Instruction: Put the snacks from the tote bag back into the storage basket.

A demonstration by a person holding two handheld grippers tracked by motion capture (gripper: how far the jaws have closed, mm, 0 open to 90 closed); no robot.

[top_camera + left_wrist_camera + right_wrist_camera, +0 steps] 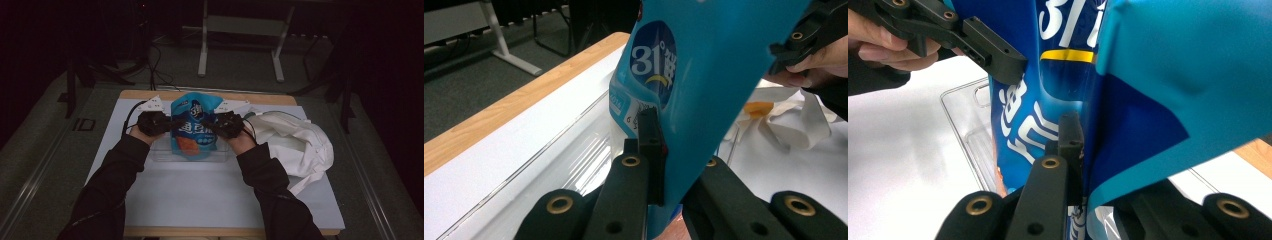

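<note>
A blue snack bag (pixel 194 129) with white lettering stands upright, its lower end inside a clear plastic tray (pixel 161 153). My left gripper (pixel 171 124) is shut on the bag's left edge and my right gripper (pixel 213 125) on its right edge. In the left gripper view the bag (pixel 694 75) is pinched between my own black jaws (pixel 674 150), with the other gripper (pixel 796 42) at the top right. In the right gripper view my jaws (pixel 1087 150) clamp a fold of the bag (pixel 1148 75), the left gripper (pixel 998 57) grips its far edge, and the tray (pixel 963 117) lies below.
A crumpled white cloth bag (pixel 296 141) lies on the white table mat (pixel 200 190) right of the tray, close to my right hand. The wooden table edge (pixel 150 94) runs along the back. A desk frame (pixel 240 45) stands on the dark floor beyond.
</note>
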